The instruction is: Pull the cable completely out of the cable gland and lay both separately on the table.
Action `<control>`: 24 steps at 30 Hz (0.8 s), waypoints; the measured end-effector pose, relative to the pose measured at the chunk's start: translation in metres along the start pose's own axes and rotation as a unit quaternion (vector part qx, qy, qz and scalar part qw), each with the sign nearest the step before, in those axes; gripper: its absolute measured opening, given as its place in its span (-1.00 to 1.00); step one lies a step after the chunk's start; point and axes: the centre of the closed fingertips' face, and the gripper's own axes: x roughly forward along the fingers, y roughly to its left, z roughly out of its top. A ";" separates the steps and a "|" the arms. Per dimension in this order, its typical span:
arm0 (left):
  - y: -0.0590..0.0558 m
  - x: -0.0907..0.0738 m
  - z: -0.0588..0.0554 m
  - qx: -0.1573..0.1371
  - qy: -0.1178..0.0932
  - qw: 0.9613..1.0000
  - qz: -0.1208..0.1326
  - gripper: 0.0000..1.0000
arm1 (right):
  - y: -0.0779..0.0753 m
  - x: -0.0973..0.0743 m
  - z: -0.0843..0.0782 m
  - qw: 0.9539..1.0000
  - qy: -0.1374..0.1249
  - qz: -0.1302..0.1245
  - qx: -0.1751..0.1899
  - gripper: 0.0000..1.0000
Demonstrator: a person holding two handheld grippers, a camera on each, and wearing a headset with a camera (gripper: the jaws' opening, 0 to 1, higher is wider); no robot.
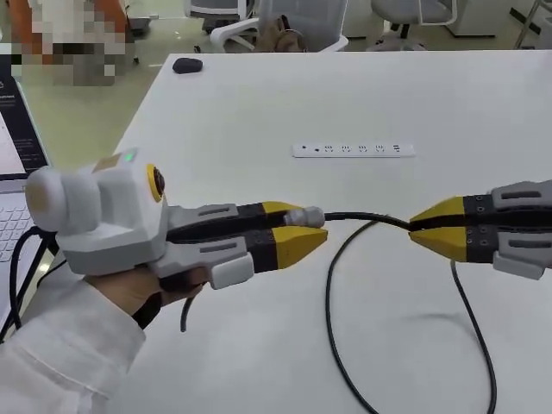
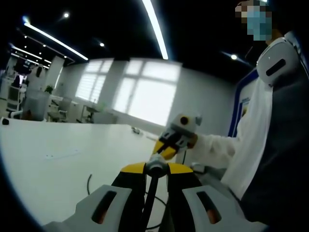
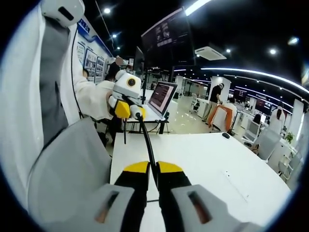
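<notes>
My left gripper [image 1: 319, 226] is shut on the grey cable gland [image 1: 305, 216], held above the white table [image 1: 259, 103]. A black cable [image 1: 362, 217] runs taut from the gland to my right gripper [image 1: 414, 228], which is shut on it. Beyond the right jaws the cable loops down onto the table [image 1: 332, 328]. In the left gripper view the gland [image 2: 155, 164] sits between the yellow tips of the left gripper [image 2: 156, 172], with the right gripper [image 2: 165, 151] facing it. The right gripper view shows the cable [image 3: 147, 140] leading from the right gripper [image 3: 153, 169] to the gland [image 3: 138, 115].
A white power strip [image 1: 354, 150] lies mid-table and a black mouse [image 1: 187, 65] at the far left corner. A laptop [image 1: 10, 164] stands off the table's left edge. Office chairs [image 1: 259, 30] stand behind the table.
</notes>
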 end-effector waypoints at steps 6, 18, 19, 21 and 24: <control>-0.001 0.001 -0.001 0.003 0.005 1.000 -0.002 -0.66 | 0.002 0.004 -0.008 1.000 0.004 0.003 0.011 -0.92; -0.001 0.003 -0.003 0.006 0.015 1.000 0.000 -0.66 | 0.003 0.010 0.004 1.000 0.000 0.002 0.000 -0.80; -0.001 0.004 -0.003 0.006 0.016 1.000 -0.001 -0.66 | 0.003 0.012 0.008 1.000 -0.002 0.001 -0.004 -0.77; -0.001 0.005 -0.003 0.007 0.018 1.000 -0.003 -0.66 | 0.004 0.015 0.017 1.000 -0.009 0.003 -0.015 -0.71; -0.002 0.007 -0.005 0.008 0.021 1.000 -0.005 -0.66 | 0.009 0.022 0.029 0.999 -0.017 0.016 -0.031 -0.70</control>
